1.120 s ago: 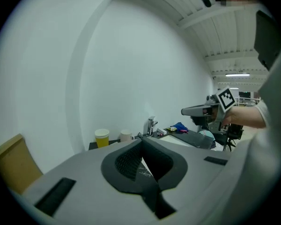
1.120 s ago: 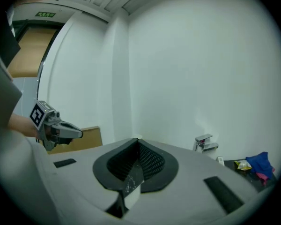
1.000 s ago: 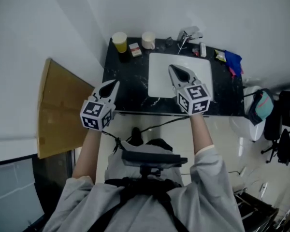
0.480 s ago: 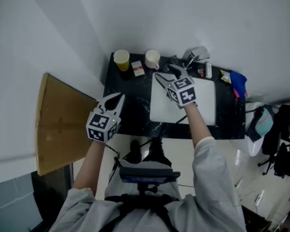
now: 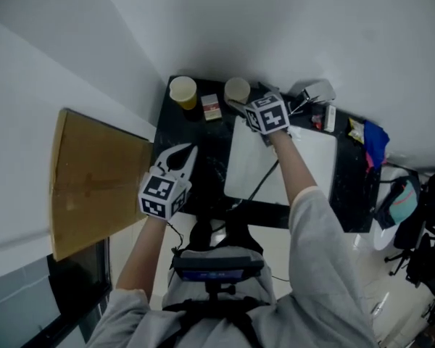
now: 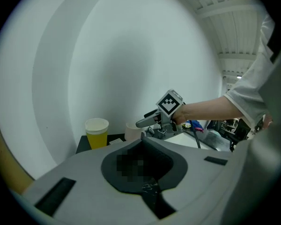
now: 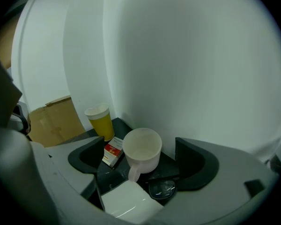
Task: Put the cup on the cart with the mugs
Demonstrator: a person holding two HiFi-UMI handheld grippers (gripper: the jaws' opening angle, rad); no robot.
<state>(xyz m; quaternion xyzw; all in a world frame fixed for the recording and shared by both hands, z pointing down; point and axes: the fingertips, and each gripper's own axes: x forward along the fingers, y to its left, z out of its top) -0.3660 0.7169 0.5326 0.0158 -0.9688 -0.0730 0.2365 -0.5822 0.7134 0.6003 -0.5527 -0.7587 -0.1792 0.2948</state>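
A white mug (image 7: 141, 146) with its handle toward me stands at the back of the black table (image 5: 203, 147), also seen in the head view as the mug (image 5: 237, 89). My right gripper (image 7: 139, 167) has just been opening; it is open, its pads stand either side of the mug and touch nothing. From above, the right gripper (image 5: 246, 101) reaches to the table's back edge. A yellow paper cup (image 5: 182, 91) stands left of the mug, with a small red and white box (image 7: 113, 152) between them. My left gripper (image 5: 183, 155) hovers shut over the table's front left.
A white board (image 5: 279, 167) covers the table's middle. A round lens (image 7: 162, 189) lies just right of the mug's handle. A cardboard sheet (image 5: 94, 180) leans left of the table. Small clutter and a blue cloth (image 5: 373, 140) lie at the back right. A white wall rises close behind.
My right gripper moved from over the white board to the back of the table and opened around the mug. My left gripper shifted forward over the table's left edge.
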